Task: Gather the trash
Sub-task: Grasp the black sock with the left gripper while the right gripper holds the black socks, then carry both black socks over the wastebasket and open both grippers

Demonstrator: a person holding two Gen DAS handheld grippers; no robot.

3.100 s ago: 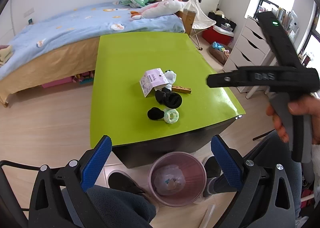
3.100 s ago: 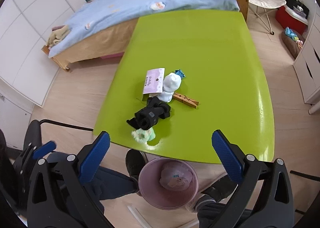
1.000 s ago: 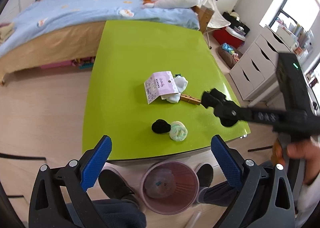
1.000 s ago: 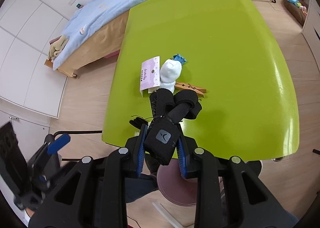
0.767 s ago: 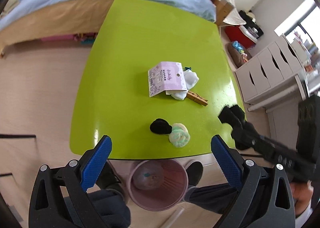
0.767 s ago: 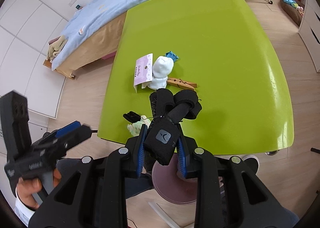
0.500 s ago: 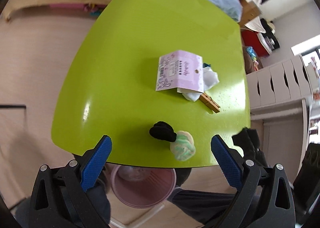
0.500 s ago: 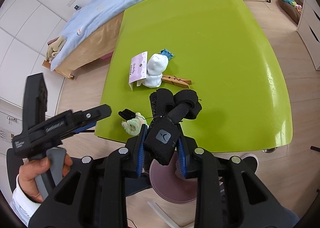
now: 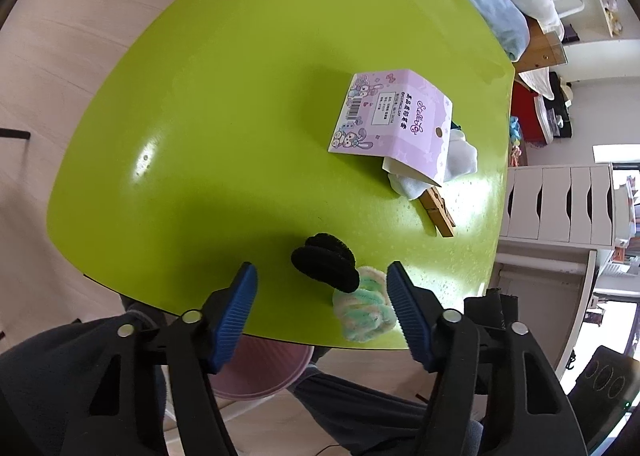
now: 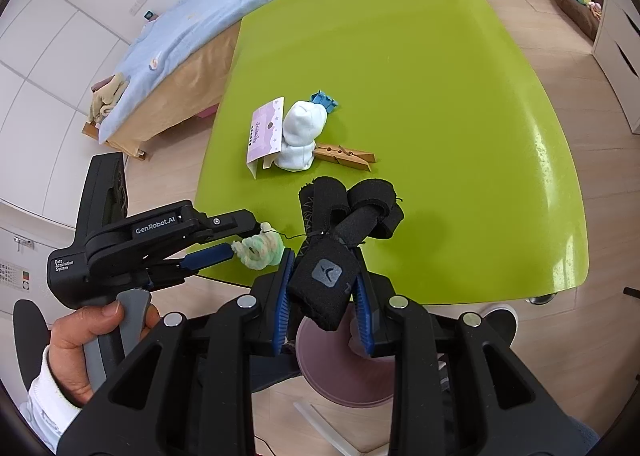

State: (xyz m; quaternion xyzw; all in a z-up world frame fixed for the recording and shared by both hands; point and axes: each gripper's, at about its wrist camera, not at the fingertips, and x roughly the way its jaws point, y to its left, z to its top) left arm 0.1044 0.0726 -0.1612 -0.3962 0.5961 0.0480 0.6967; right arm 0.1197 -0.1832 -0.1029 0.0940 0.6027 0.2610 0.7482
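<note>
A black hair scrunchie (image 9: 324, 262) and a pastel green-and-white scrunchie (image 9: 362, 314) lie touching at the near edge of the green table (image 9: 240, 95). My left gripper (image 9: 320, 270) straddles both and its jaws are closing. The right pad brushes the pastel scrunchie (image 10: 260, 250), while a gap remains beside the left pad. My right gripper (image 10: 322, 288) is shut on a black strap (image 10: 324, 276) with rolled ends, held above the table edge over the pink bin (image 10: 344, 380). In the right wrist view a hand grips the left gripper (image 10: 242, 238).
Farther in on the table lie a purple card tag (image 9: 396, 119), a white sock (image 10: 302, 131), a wooden clothespin (image 10: 344, 155) and a blue clip (image 10: 324, 100). The pink bin (image 9: 260, 372) stands below the near edge between the person's legs. A bed (image 10: 200, 15) and white drawers (image 9: 560, 199) flank the table.
My left gripper came down and rolled toward the table's near edge, and its jaws narrowed around the two scrunchies. The right gripper kept still with the black strap.
</note>
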